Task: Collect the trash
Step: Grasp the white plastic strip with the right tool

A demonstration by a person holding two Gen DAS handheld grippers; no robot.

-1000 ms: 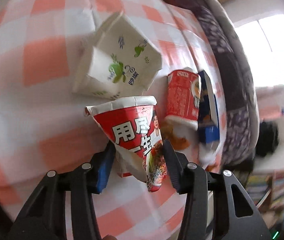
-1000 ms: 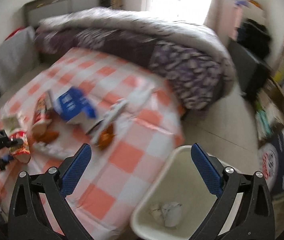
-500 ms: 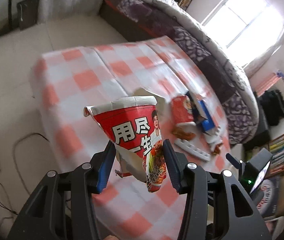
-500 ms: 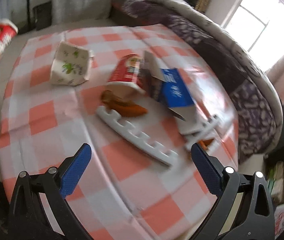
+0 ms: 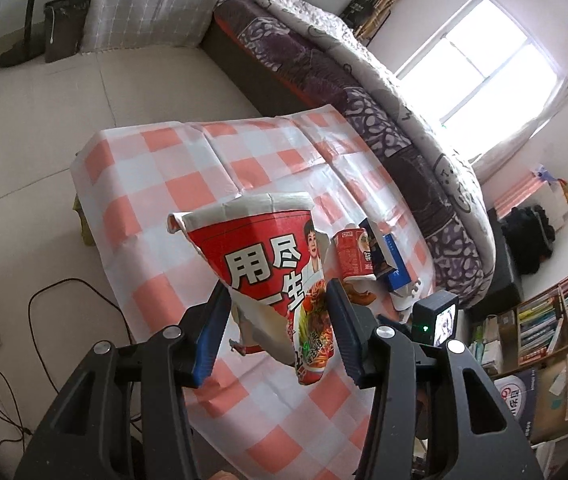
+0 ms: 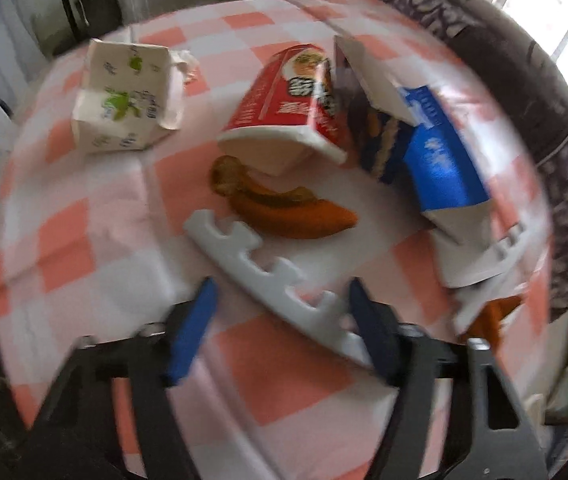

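Red crushed noodle cup (image 5: 271,276) clamped in left gripper (image 5: 277,330) mid-frame; right gripper (image 6: 284,332) spread wide astride white foam strip (image 6: 275,280).

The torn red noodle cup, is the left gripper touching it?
Touching. The left wrist view shows both blue pads pressed against the sides of the torn red noodle cup, held above the table.

Bright window (image 5: 480,60), quilted bed (image 5: 364,80), bookshelf (image 5: 556,320), tiled floor (image 5: 83,92).

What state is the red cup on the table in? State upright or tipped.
Tipped. In the right wrist view the red cup lies on its side on the checked cloth, its open white mouth facing the camera.
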